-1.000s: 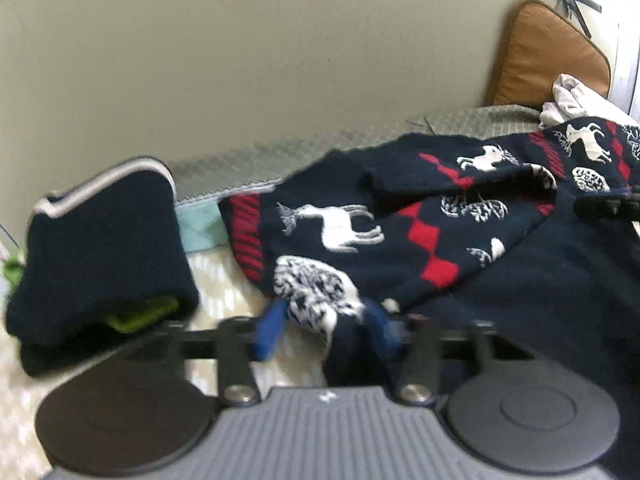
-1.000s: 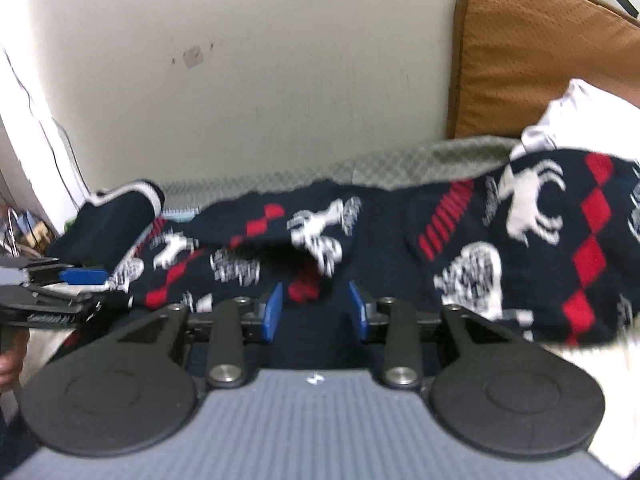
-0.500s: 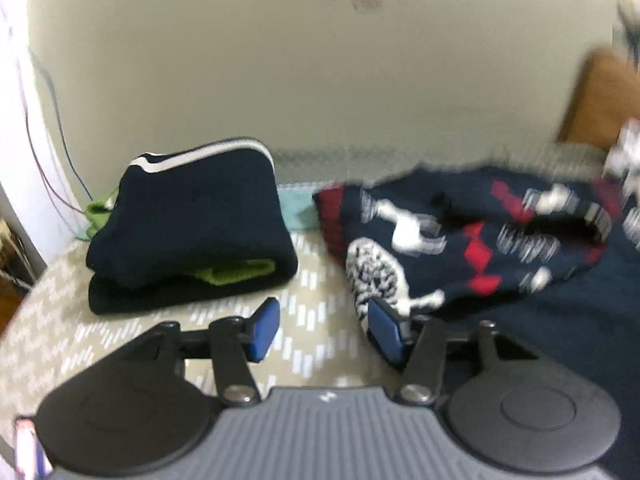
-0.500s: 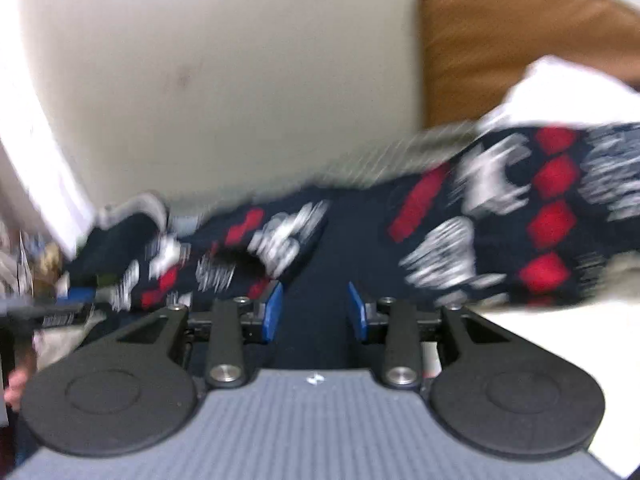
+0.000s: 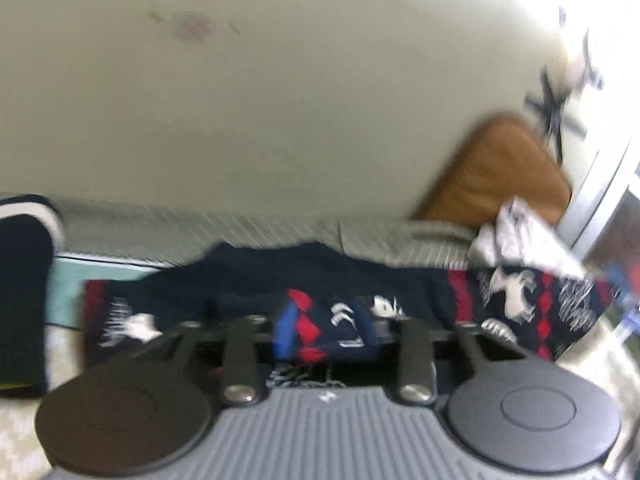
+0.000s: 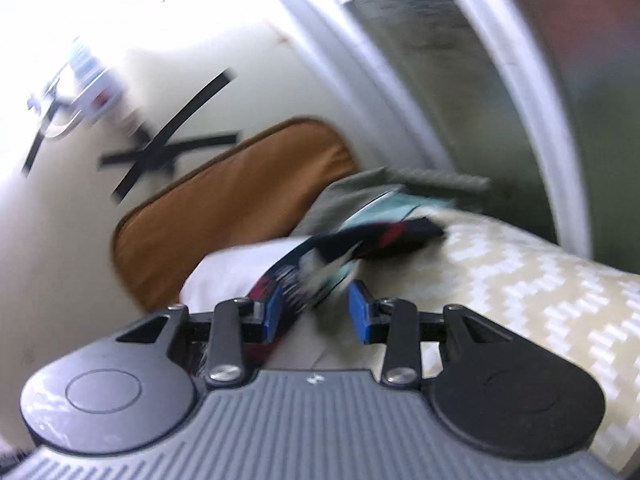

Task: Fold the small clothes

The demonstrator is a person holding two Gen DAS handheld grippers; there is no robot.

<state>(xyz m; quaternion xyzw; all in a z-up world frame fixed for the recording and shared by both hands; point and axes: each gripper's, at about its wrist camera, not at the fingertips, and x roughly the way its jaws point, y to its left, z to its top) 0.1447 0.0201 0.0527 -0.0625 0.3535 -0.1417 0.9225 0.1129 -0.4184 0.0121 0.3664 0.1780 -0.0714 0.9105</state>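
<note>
**Left wrist view: both claws on the sweater**

Navy knitted sweater (image 5: 360, 280) with red diamonds and white deer stretched ahead. Left claw (image 5: 326, 334) closing, fold pinched between. Right claw (image 6: 314, 314) narrow, gripping sweater edge (image 6: 288, 280).

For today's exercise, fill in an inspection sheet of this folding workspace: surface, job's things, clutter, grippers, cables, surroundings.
Surface: bed cover with a pale zigzag print.
Job's things: navy patterned sweater spread across the bed; folded navy garment at far left.
Clutter: white cloth by the brown cushion.
Grippers: left gripper closing, sweater fabric between its pads; right gripper has sweater against one pad, grip unclear through blur.
Cables: nothing seen.
Surroundings: plain wall, black tape marks.
</note>
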